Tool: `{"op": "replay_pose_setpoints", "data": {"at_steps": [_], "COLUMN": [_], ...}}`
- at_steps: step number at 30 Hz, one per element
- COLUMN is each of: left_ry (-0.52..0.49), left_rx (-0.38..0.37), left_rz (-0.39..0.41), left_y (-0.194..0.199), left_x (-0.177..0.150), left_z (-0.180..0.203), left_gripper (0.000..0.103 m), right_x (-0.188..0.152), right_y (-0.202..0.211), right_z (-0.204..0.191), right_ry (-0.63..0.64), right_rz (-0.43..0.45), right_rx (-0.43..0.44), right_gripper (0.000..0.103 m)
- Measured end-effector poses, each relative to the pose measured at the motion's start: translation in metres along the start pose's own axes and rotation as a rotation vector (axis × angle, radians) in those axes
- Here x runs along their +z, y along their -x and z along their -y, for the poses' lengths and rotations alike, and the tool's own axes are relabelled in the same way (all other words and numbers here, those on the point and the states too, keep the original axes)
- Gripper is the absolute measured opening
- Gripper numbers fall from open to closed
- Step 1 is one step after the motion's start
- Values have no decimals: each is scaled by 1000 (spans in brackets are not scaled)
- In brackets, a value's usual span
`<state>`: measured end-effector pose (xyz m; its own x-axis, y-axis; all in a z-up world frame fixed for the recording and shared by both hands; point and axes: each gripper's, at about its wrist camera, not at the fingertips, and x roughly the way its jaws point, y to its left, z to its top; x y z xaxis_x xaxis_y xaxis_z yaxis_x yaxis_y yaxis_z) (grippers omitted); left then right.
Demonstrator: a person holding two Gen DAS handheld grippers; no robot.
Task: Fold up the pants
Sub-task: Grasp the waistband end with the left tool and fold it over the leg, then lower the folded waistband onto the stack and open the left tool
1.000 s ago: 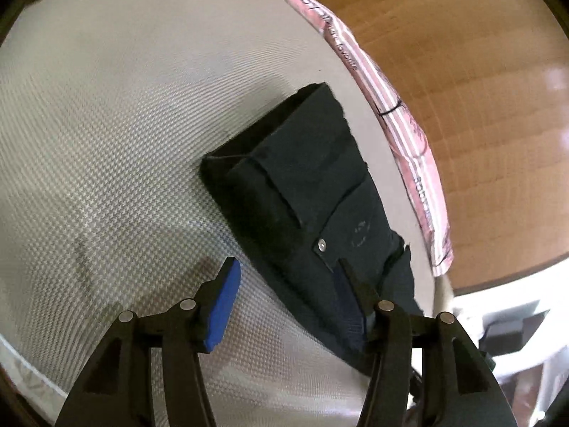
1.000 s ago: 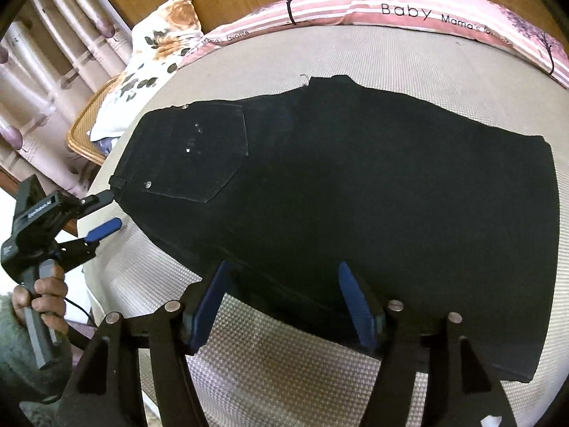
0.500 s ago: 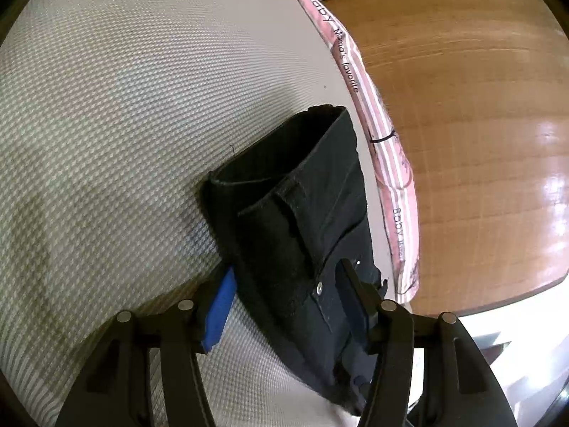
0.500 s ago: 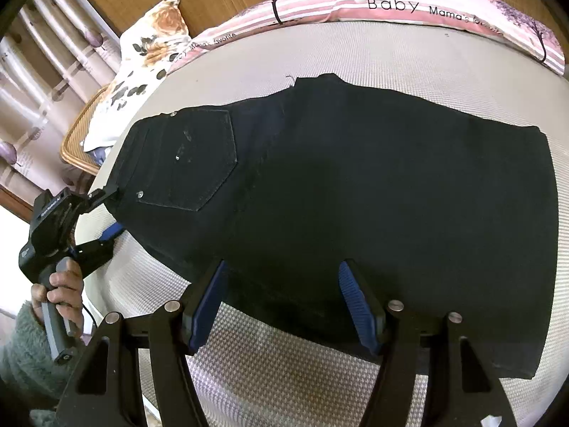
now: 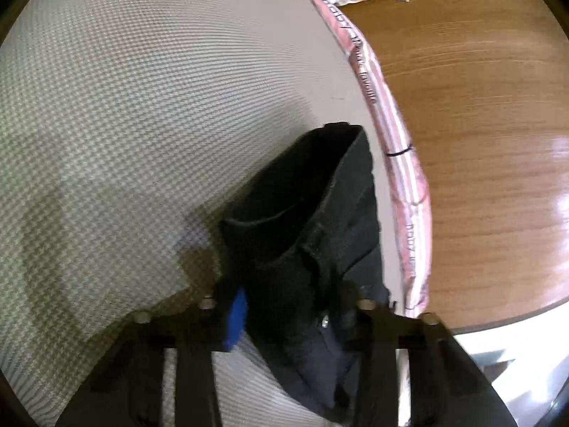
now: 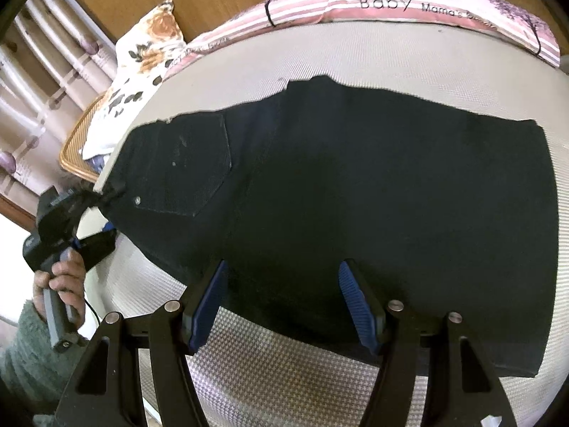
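Now black pants [image 6: 355, 192] flat on bed [image 6: 426, 57]; left hand-held gripper [image 5: 295, 313] straddling waistband, grip unclear; right hand-held gripper [image 6: 281, 299] apart.

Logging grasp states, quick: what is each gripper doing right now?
Left gripper: jaws around the pants waistband; closure cannot be told.
Right gripper: open, holding nothing.

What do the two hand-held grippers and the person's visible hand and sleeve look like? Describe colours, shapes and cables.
Right gripper: black angular frame, silver bolts, ribbed blue finger pads. Left gripper: same black frame, blue pads; its black pistol-style handle trails a thin black cable. The bare hand has a fuzzy grey-green sleeve.
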<state>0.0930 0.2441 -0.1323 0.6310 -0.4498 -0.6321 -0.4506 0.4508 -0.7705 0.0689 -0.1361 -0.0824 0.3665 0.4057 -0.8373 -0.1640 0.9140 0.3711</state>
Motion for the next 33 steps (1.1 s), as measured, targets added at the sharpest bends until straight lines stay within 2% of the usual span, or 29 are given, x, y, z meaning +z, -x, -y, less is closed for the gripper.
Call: {"op": "replay_pose_setpoints", "data": {"at_steps": [3, 4, 6, 13, 16, 20, 23, 27, 31, 33], "left_ry": [-56, -140, -249, -480, -606, -767, -866, -1004, -1120, -1170], "left_rx": [69, 117, 145, 25, -28, -46, -23, 62, 160, 203], "left_rz": [27, 50, 76, 69, 18, -72, -170, -272, -310, -316], "left_y": [5, 9, 15, 23, 6, -32, -68, -116, -151, -164], "left_x": [-5, -10, -20, -57, -90, -142, -188, -244, -286, -296], "left_z": [18, 38, 70, 179, 229, 278, 296, 295, 276, 268], "left_gripper": [27, 26, 25, 23, 22, 22, 22, 22, 22, 22], "right_x": [2, 3, 4, 8, 7, 1, -9, -22, -34, -36], "right_y": [13, 19, 30, 85, 109, 131, 144, 152, 149, 143], "right_z": [5, 8, 15, 58, 82, 110, 132, 160, 182, 189], "right_ry": [-10, -18, -38, -145, -195, -257, -307, -366, -422, -439], "right_rz": [39, 54, 83, 218, 271, 318, 336, 342, 324, 309], "right_rx": [-6, -9, -14, -22, -30, -40, -52, -72, -45, -20], "right_gripper": [62, 62, 62, 63, 63, 63, 63, 63, 64, 64]}}
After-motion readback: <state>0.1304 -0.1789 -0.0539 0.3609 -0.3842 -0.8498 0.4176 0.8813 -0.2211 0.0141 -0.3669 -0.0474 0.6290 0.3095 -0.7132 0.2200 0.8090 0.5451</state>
